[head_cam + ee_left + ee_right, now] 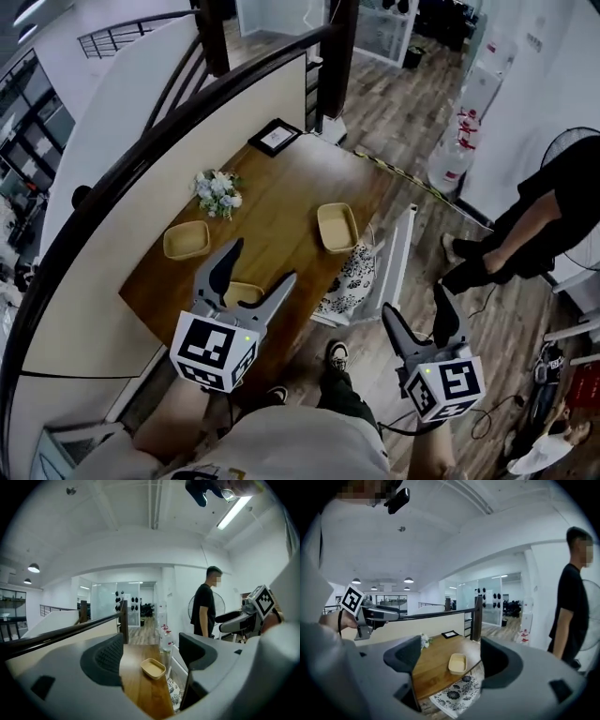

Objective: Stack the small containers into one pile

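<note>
Both grippers are hovering with jaws apart and empty, the left gripper (262, 264) hanging right over the nearest beige container (246, 295) on the wooden table (281, 187), while the right gripper (415, 305) is facing the right-edge container (337, 227) at its 11 o'clock.

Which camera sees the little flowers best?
The head view: the flowers lie whole and unblocked on the table. The right gripper view shows only a small, partly hidden bit of them. The left gripper view doesn't show them.

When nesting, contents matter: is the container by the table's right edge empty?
Empty: the container sits upright, its bare inner floor visible from above.
</note>
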`<state>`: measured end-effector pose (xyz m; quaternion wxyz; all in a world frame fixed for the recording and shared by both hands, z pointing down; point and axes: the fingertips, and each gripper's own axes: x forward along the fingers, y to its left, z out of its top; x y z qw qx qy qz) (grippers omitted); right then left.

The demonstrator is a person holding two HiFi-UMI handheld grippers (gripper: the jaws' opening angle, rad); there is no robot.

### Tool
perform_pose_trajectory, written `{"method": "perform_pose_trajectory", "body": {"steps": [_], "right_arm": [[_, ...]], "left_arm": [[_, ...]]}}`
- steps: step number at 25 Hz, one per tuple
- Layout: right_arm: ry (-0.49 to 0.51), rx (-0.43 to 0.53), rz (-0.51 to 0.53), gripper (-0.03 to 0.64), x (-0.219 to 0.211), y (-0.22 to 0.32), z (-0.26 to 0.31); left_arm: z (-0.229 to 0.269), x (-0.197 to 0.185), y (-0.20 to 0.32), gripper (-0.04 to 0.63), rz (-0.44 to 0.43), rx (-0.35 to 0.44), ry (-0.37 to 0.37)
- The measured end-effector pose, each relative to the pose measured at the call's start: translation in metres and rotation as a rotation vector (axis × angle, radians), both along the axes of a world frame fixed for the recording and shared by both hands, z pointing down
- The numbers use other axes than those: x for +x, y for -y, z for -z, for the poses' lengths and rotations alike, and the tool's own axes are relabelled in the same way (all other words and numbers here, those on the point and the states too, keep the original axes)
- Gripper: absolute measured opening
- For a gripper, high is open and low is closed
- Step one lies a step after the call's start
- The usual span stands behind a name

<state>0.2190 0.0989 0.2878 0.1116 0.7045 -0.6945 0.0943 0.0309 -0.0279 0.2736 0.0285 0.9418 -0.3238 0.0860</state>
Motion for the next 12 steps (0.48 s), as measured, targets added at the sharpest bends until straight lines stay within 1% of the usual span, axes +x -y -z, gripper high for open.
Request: {"method": "perform_pose_trajectory", "body": {"steps": [3, 6, 12], "right_arm": [[0.001, -0.011, 0.07, 0.405, 0.024, 0.032, -0.004], [0.016, -0.007, 0.12, 0.401, 0.047, 0.057, -0.002], [0.034, 0.009, 0.193, 0.397, 0.092, 0.093, 0.0]], "left_arm": [[-0.004, 0.021, 0.017, 0.374, 0.06, -0.011, 0.011], [-0.006, 0.043, 0.027, 0.374, 0.1, -0.015, 0.033], [-0.003, 0.066, 0.047, 0.374, 0.202, -0.012, 0.065]]}}
